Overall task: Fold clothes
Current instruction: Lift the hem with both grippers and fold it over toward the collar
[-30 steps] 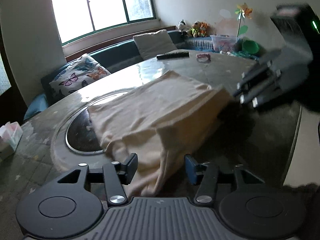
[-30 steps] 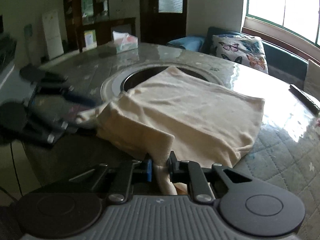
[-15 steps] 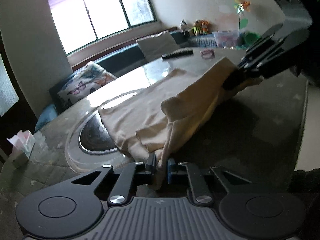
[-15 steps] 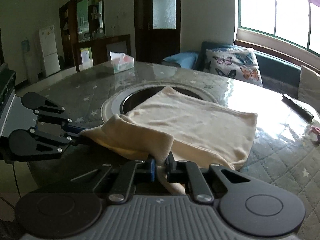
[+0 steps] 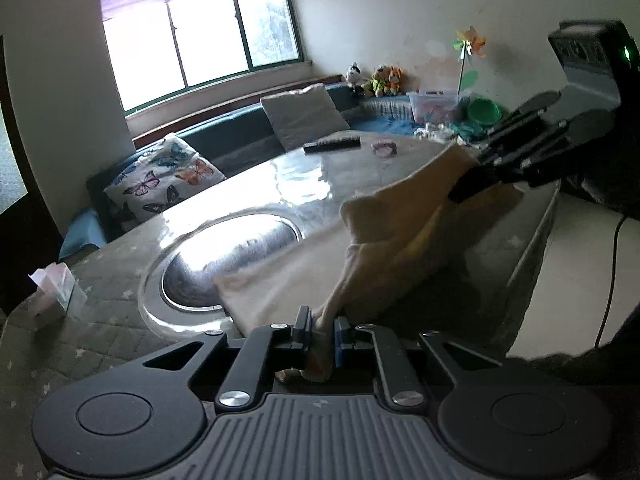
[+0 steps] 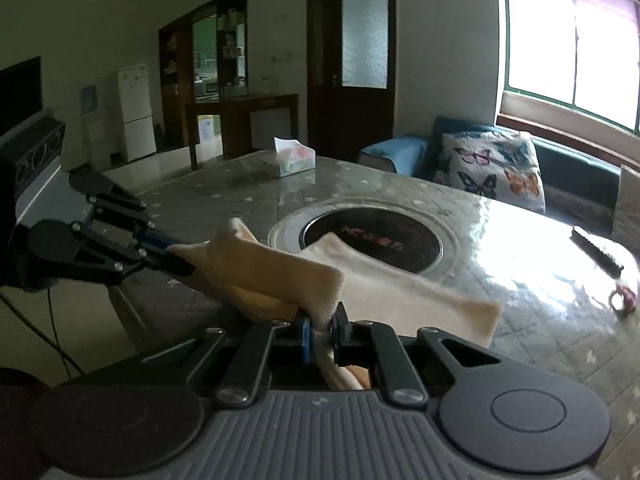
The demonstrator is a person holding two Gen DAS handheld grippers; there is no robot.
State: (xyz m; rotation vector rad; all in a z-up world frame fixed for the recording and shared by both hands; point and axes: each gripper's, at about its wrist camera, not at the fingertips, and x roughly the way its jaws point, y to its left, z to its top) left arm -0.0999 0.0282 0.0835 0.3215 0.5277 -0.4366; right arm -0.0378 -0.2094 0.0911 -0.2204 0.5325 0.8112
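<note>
Two grippers, our left gripper (image 5: 320,330) and right gripper (image 6: 320,330), have jaws clenched on the cream garment's (image 6: 400,292) near edge, lifted at 6 o'clock so it can fold toward 12 o'clock across the tabletop (image 6: 520,248).

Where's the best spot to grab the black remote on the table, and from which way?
I'd pinch the remote across its narrow width near the middle, coming straight down from above. It's a long thin bar lying flat on the table, so its long sides are what the jaws can close on. Both grippers are holding the cream cloth right now.
</note>
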